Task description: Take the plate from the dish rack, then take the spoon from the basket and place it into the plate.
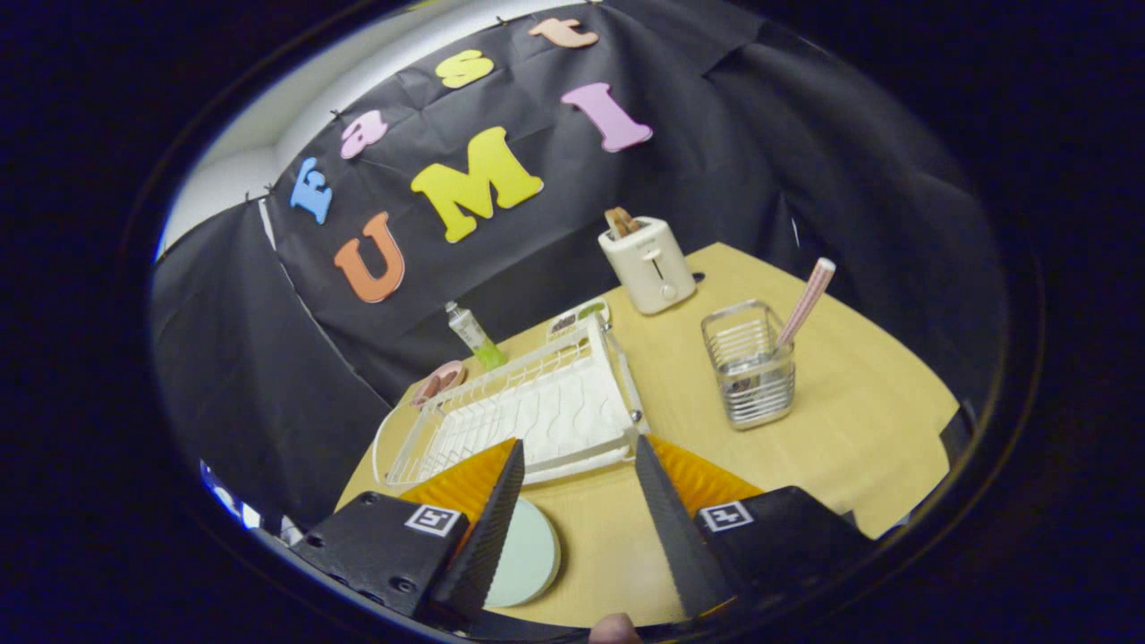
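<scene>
Pale green and round, the flat plate [528, 555] lies on the yellow wooden table [859, 420], just in front of the white wire dish rack [528, 416], so it is already out of the rack. Next job, I think, is the spoon. The spoon with the pink striped handle [805, 302] stands tilted in the shiny metal wire basket [750, 376], which sits well off to one side of the dish rack, in front of the cream toaster [648, 264]. The gripper [577, 528] is spread wide and holds nothing. One of the fingers [483, 537] covers a bit of the plate, and I cannot tell if it touches it. The gripper hangs above the table, tipped down a little, and points at the near end of the dish rack, not at the basket. A bit of the person's finger [614, 629] shows at the back of it. Things could go wrong from here. Only the thin handle sticks out, so the fingers could slip off it. Bumping the light basket could tip it over. Lifting the spoon crooked could catch it on the wires and drag the basket along.
</scene>
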Demonstrator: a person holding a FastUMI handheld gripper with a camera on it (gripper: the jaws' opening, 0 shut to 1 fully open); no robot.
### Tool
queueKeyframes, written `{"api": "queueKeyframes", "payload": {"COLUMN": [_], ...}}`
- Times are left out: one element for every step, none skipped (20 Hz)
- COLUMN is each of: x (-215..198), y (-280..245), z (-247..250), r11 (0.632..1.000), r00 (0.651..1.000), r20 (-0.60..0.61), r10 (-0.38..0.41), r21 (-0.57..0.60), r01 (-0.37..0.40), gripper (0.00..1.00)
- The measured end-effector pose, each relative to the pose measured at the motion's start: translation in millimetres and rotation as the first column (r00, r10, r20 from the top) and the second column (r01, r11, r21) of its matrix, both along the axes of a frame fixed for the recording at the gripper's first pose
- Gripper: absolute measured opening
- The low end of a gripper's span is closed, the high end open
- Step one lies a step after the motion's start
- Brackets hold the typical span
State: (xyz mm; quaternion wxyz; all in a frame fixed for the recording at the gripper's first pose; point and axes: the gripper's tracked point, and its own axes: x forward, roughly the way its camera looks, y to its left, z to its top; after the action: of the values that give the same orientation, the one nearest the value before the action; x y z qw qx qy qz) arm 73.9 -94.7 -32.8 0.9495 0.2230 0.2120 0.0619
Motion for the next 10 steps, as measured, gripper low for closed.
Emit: {"api": "queueKeyframes", "payload": {"x": [-1.9,-4.4,-6.2,-7.6,-9.3,-10.2,-11.9,-12.9,-11.4,-5.4], "y": [-17.9,-36.7,-51.4,-67.2,-81.2,-95.7,-106.9,-116.8,-127.1,-137.8], "z": [5.9,11.1,16.2,21.2,23.3,24.0,25.3,25.0,22.5,17.1], "r11": [0.998,0.994,0.987,0.977,0.964,0.951,0.939,0.929,0.921,0.912], "r00": [0.999,0.997,0.993,0.988,0.983,0.979,0.975,0.971,0.966,0.962], "r20": [0.021,0.050,0.077,0.111,0.135,0.159,0.184,0.207,0.229,0.243], "r10": [-0.030,-0.062,-0.089,-0.109,-0.123,-0.131,-0.127,-0.121,-0.121,-0.125], "r21": [-0.046,-0.091,-0.127,-0.173,-0.218,-0.258,-0.295,-0.321,-0.338,-0.354], "r01": [0.031,0.067,0.098,0.128,0.150,0.169,0.178,0.184,0.196,0.208], "gripper": [0.86,0.92,0.93,0.93,0.94,0.94,0.94,0.94,0.93,0.93]}}
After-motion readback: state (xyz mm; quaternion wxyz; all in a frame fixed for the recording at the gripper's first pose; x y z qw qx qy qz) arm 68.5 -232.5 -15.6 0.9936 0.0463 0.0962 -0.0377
